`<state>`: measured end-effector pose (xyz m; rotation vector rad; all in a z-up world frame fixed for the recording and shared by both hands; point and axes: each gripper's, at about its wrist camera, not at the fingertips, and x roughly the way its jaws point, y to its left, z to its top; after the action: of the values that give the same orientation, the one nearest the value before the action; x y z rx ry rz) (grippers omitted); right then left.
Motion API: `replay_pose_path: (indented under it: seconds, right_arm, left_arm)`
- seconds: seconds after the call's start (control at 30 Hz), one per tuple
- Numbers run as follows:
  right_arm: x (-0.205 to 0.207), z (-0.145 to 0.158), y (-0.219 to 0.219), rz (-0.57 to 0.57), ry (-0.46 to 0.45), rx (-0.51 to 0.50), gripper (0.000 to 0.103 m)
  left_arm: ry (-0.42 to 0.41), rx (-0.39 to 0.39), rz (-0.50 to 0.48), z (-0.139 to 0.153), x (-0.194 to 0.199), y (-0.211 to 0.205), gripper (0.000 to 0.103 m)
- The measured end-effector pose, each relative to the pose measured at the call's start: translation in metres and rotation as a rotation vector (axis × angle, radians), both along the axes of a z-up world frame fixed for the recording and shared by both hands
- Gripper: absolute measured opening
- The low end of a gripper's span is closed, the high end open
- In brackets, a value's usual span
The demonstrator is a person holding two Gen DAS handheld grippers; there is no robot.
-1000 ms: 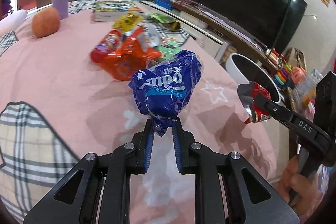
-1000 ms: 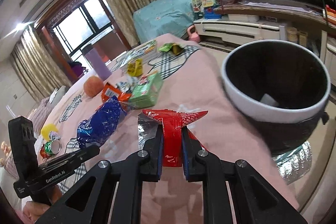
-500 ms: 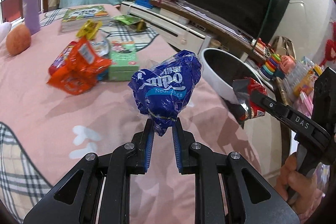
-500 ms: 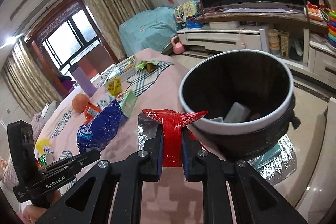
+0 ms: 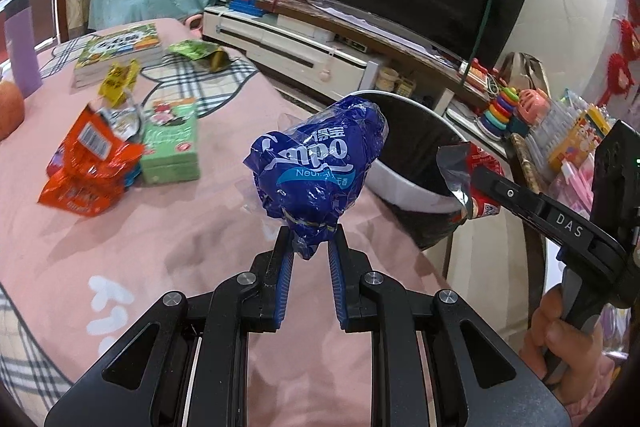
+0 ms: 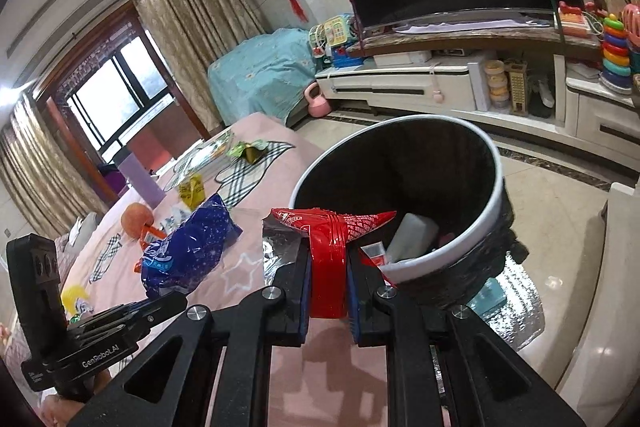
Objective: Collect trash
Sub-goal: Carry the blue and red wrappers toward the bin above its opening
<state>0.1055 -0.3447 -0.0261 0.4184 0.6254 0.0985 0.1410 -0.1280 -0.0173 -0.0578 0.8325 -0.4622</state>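
Observation:
My left gripper (image 5: 310, 247) is shut on a crumpled blue plastic wrapper (image 5: 316, 171), held up over the pink bed cover. My right gripper (image 6: 328, 259) is shut on a red foil wrapper (image 6: 326, 239) with a silver inside. Just beyond the red wrapper stands a round bin (image 6: 492, 211) with a white rim and black liner, some trash lying inside. In the left wrist view the same bin (image 5: 404, 187) sits behind the blue wrapper, and the right gripper (image 5: 472, 183) with its red wrapper (image 5: 484, 163) is at the right. The left gripper (image 6: 176, 301) and blue wrapper (image 6: 188, 251) show at the lower left of the right wrist view.
More litter lies on the bed: an orange snack bag (image 5: 88, 167), a green box (image 5: 172, 147), a yellow wrapper (image 5: 118, 81), a green wrapper (image 5: 196, 51). Books (image 5: 120, 51) and an orange fruit (image 6: 136, 219) sit farther back. A TV stand (image 6: 440, 83) and toys line the wall.
Both grippers have carried their wrappers toward the bed's edge. The bin has grown larger and now sits right behind the red wrapper, its inside in view.

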Motion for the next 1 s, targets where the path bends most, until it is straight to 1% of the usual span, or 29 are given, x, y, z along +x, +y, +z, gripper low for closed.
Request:
replay_pose_path:
  seconds: [0.27,0.43,0.8,1.0]
  right_arm:
    - [0.003,0.004,-0.019,-0.031,-0.008,-0.004,0.015]
    - [0.008,0.005,-0.031,-0.045,-0.003,-0.001,0.015]
    - [0.022,0.004,-0.05,-0.069,0.012,-0.001,0.015]
    - [0.031,0.004,-0.052,-0.07,0.022,-0.017,0.015]
  left_arm:
    - [-0.018,0.022,-0.047,0.008,0.01,-0.032,0.017]
    - [-0.011,0.046,-0.068,0.007,0.02,-0.051,0.017]
    - [0.003,0.073,-0.078,0.002,0.037,-0.071,0.017]
    - [0.014,0.082,-0.083,0.0,0.046,-0.08,0.017]
